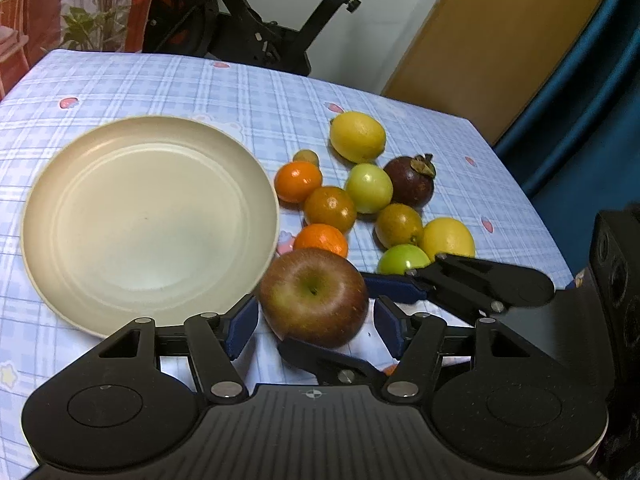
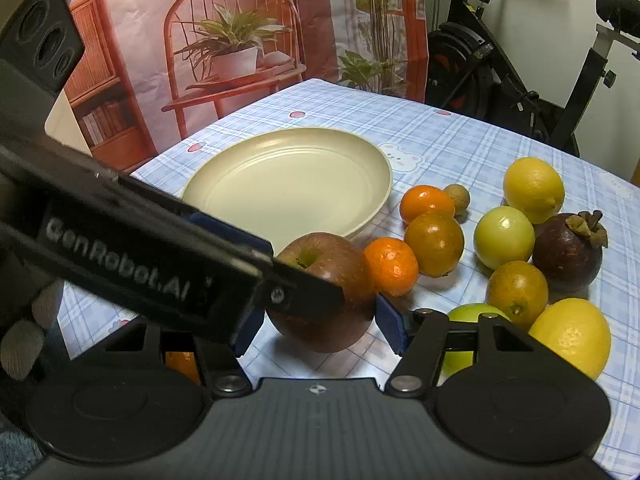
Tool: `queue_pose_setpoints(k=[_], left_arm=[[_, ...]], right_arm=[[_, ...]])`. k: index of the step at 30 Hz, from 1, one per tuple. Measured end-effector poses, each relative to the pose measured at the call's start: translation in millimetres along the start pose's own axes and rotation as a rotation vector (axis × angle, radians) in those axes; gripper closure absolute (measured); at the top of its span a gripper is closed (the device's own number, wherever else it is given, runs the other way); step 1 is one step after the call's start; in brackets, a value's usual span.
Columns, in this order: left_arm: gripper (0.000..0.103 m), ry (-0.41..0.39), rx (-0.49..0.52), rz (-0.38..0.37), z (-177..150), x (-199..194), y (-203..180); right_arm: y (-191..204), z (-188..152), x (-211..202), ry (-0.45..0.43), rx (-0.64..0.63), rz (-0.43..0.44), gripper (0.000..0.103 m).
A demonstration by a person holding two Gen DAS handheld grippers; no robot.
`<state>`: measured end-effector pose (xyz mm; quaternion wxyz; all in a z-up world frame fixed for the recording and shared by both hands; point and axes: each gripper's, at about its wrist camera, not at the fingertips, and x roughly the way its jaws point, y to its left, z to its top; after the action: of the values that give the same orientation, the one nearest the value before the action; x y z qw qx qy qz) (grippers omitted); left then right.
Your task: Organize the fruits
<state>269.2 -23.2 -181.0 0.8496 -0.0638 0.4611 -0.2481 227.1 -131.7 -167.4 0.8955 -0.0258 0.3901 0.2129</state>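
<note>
A red-green apple (image 1: pixel 312 292) (image 2: pixel 328 332) sits on the checked cloth just in front of an empty cream plate (image 1: pixel 148 220) (image 2: pixel 292 180). Both grippers surround it. My right gripper (image 2: pixel 316 324) has its blue pads pressed on the apple's sides; in the left wrist view its fingers (image 1: pixel 400 286) cross behind and under the fruit. My left gripper (image 1: pixel 316 320) straddles the same apple, with a sliver of cloth showing beside its right pad. Right of the plate lie lemons (image 1: pixel 357 136), oranges (image 1: pixel 298 182), green fruits (image 1: pixel 368 188) and a mangosteen (image 1: pixel 410 182).
The left gripper's finger (image 2: pixel 304 292) crosses in front of the apple in the right wrist view. The table's far-right edge (image 1: pixel 520 184) drops to a blue floor. An exercise bike (image 1: pixel 248 32) stands behind the table. Gloved fingertips (image 2: pixel 24 340) show at lower left.
</note>
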Motion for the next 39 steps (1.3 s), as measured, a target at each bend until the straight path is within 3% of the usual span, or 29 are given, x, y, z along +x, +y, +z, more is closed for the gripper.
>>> queue_pose_setpoints(k=[13, 23, 30, 39], left_arm=[[0.037, 0.003, -0.024, -0.002, 2, 11, 3], [0.037, -0.081, -0.022, -0.027, 4, -21, 3], [0.037, -0.144, -0.069, -0.005, 14, -50, 30], [0.038, -0.200, -0.135, 0.083, 37, -65, 85]], right_arm=[[0, -1, 2, 0.001, 0.022, 0.009, 0.040], [9, 15, -22, -0.032, 0.043, 0.006, 0.040], [27, 47, -17, -0.039, 0.009, 0.045, 0.040], [51, 93, 35, -0.048, -0.042, 0.126, 0.040]])
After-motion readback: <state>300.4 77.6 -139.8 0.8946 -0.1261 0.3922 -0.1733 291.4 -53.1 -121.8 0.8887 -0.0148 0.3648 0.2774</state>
